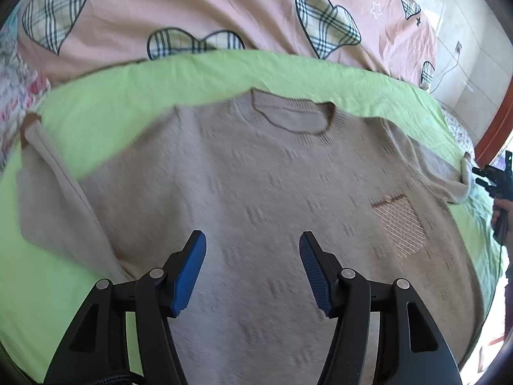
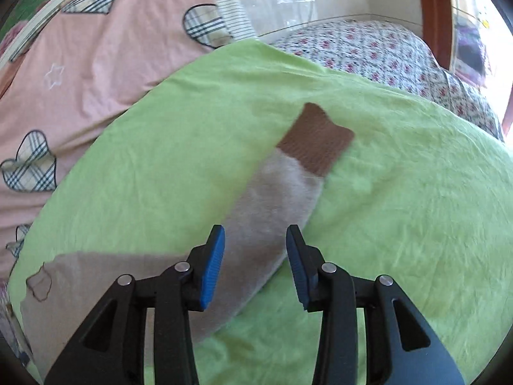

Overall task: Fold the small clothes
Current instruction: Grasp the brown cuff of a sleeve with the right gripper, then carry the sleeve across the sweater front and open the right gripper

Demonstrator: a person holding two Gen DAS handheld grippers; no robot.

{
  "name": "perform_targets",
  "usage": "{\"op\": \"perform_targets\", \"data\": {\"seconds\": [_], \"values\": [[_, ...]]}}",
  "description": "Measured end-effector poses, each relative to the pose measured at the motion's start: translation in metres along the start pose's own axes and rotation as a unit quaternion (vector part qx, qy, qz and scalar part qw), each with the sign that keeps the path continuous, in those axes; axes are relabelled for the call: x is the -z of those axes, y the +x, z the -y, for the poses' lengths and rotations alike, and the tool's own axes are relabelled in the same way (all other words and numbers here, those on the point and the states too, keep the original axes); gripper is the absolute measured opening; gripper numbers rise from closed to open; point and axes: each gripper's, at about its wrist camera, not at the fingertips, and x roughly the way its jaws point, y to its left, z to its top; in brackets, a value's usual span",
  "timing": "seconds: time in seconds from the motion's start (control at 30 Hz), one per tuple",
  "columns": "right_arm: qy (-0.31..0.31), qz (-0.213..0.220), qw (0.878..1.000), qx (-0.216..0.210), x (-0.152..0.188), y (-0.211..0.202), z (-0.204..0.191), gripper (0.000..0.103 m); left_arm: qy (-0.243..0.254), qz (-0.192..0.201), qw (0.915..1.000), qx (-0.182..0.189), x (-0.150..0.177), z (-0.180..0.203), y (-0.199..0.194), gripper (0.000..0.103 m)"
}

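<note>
A beige knitted sweater lies flat, front up, on a green sheet, neckline at the far side. Its left sleeve is bent, with a brown cuff. A woven pocket sits at the right. My left gripper is open and empty above the sweater's body. My right gripper is open and empty above the right sleeve, whose brown cuff points away. The right gripper also shows at the right edge of the left wrist view.
A pink duvet with plaid hearts lies beyond the green sheet. A floral quilt lies at the far right by a wooden frame. The bed edge and floor are at the right.
</note>
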Motion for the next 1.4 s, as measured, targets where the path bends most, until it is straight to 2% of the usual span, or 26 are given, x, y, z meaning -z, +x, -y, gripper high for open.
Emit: {"op": "perform_targets", "data": {"seconds": [0.17,0.27,0.4,0.47,0.57,0.6,0.73,0.83,0.93,1.03,1.13,1.3,1.4], "values": [[0.083,-0.002,0.996,-0.035,-0.009,0.020,0.030,0.044,-0.010,-0.028,0.9994,0.016,0.024,0.019,0.013,0.061],[0.091,0.008,0.995,-0.047,-0.013,0.020,0.043,0.044,-0.012,-0.040,0.9989,0.021,0.034,0.025,0.015,0.061],[0.091,0.026,0.995,-0.042,-0.025,0.020,0.044,0.044,-0.009,-0.054,0.9982,0.023,0.044,0.030,0.019,0.061],[0.085,0.027,0.995,-0.047,-0.029,0.020,0.042,0.043,-0.006,-0.061,0.9979,0.024,0.048,0.031,0.021,0.061],[0.067,0.008,0.997,-0.047,-0.033,0.028,0.035,0.016,-0.002,-0.063,0.9979,0.016,0.054,0.033,0.022,0.061],[0.060,0.011,0.997,-0.046,-0.033,0.026,0.032,0.013,-0.004,-0.062,0.9979,0.018,0.055,0.033,0.020,0.061],[0.010,0.034,0.996,-0.078,-0.026,0.000,0.006,0.009,-0.014,-0.062,0.9976,0.029,0.060,0.029,0.016,0.063],[-0.056,0.035,0.991,-0.114,-0.009,-0.025,-0.036,0.009,-0.018,-0.061,0.9974,0.035,0.063,0.027,0.012,0.063],[-0.112,0.019,0.976,-0.188,0.020,-0.044,-0.086,0.009,-0.025,-0.056,0.9974,0.038,0.067,0.021,0.007,0.063],[-0.156,-0.007,0.952,-0.263,0.056,-0.060,-0.141,0.008,-0.044,-0.050,0.9967,0.046,0.071,0.009,0.000,0.063],[-0.188,-0.043,0.921,-0.337,0.100,-0.076,-0.201,0.008,-0.070,-0.044,0.9951,0.054,0.076,-0.007,-0.007,0.063],[-0.218,-0.100,0.879,-0.412,0.173,-0.084,-0.285,0.004,-0.099,-0.031,0.9923,0.069,0.083,-0.026,-0.020,0.063],[-0.230,-0.141,0.860,-0.433,0.214,-0.083,-0.326,0.001,-0.103,-0.021,0.9917,0.074,0.084,-0.034,-0.027,0.064]]}}
